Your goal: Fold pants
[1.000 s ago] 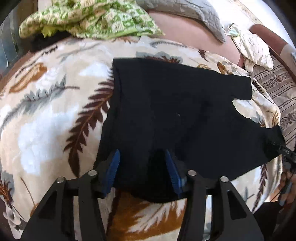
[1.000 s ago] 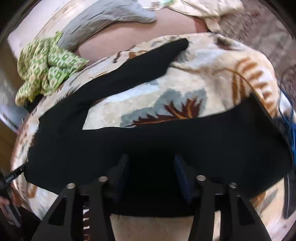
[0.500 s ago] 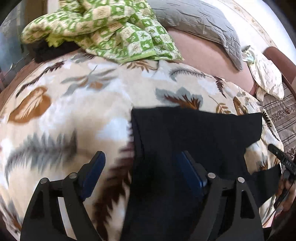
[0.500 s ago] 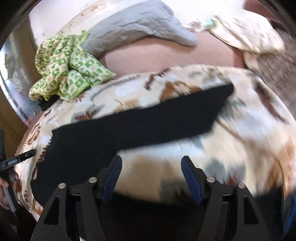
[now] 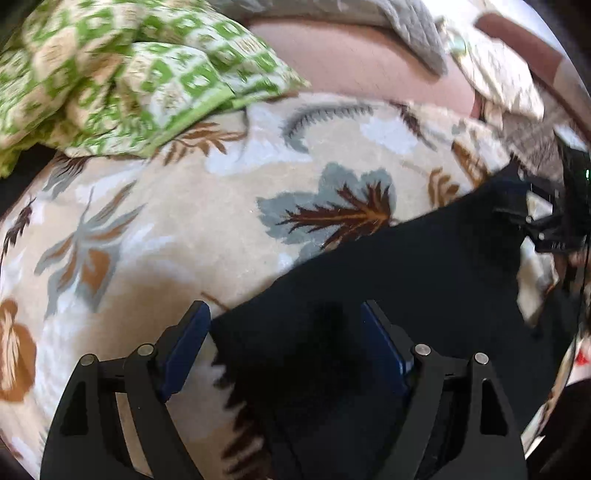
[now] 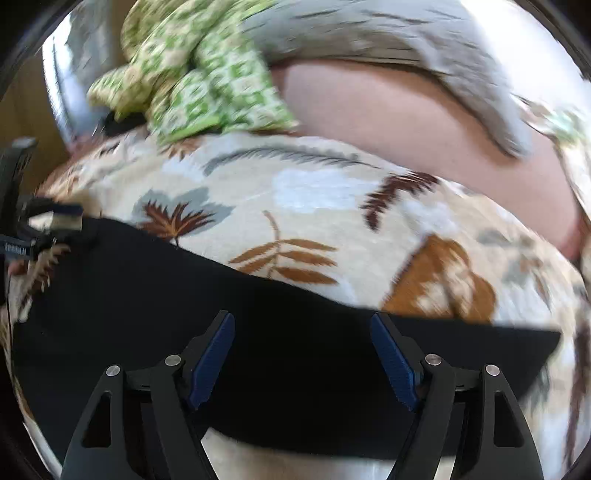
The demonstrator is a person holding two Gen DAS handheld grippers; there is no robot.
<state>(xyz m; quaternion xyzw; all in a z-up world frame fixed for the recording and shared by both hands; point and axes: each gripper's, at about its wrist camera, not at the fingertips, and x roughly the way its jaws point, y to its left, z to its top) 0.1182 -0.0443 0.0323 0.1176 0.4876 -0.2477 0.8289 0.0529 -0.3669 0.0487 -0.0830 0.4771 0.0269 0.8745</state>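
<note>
The black pants (image 5: 424,280) lie flat on a leaf-print blanket (image 5: 207,221). In the left wrist view they run from between my fingers toward the right edge. My left gripper (image 5: 284,325) is open, its blue pads straddling the near end of the cloth without holding it. In the right wrist view the pants (image 6: 147,295) form a wide dark band across the lower frame. My right gripper (image 6: 301,332) is open just above that band, nothing between its pads. The other gripper shows at the right edge of the left wrist view (image 5: 554,229) and at the left edge of the right wrist view (image 6: 22,229).
A crumpled green-and-white checked cloth (image 5: 122,74) lies at the far left of the blanket. A grey quilted pillow (image 6: 388,33) and pink sheet (image 6: 424,125) lie behind. A pale patterned cushion (image 5: 495,74) sits far right.
Both grippers let go of the pants and opened wide. The two legs, spread apart a second ago, now lie together as one dark band. Both cameras have swung over the blanket.
</note>
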